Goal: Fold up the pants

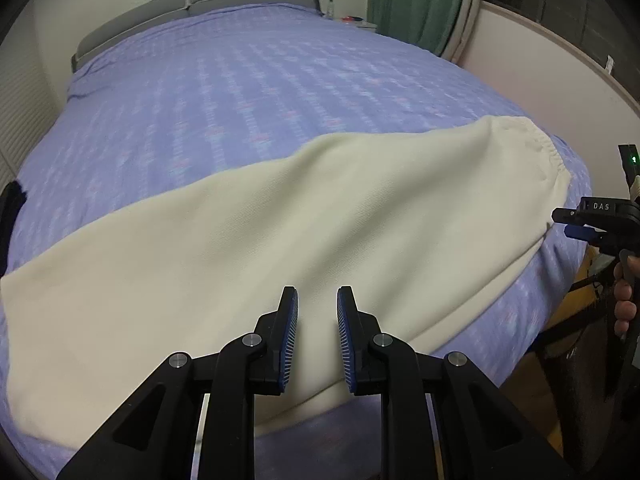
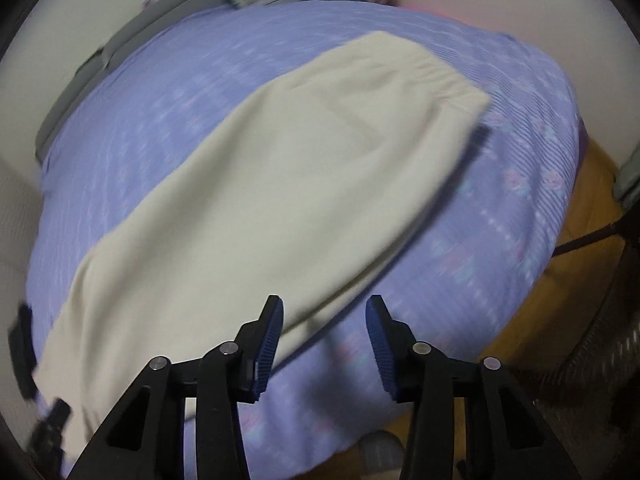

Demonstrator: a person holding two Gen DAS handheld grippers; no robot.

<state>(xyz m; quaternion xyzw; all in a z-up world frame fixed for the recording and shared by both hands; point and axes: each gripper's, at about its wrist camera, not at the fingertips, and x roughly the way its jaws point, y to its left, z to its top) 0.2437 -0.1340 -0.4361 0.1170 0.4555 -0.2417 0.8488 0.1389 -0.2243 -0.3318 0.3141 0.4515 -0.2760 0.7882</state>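
Two grippers, both empty: my left gripper (image 1: 317, 336) is hanging narrowly parted over the near edge of the pants (image 1: 256, 216), my right gripper (image 2: 325, 344) is hovering wider, just off their hem side. Cream pants are lying flat, legs stacked, diagonally across the bedspread (image 1: 240, 80), waistband (image 2: 436, 72) far right. Judging next: I am aiming to pinch both layers together, evenly.

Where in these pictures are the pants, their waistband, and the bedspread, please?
pants (image 1: 248, 232), left wrist view, on the middle of the cream cloth.
waistband (image 2: 436, 74), right wrist view, on the gathered elastic edge.
bedspread (image 1: 240, 92), left wrist view, on a bare purple patch beyond the pants.
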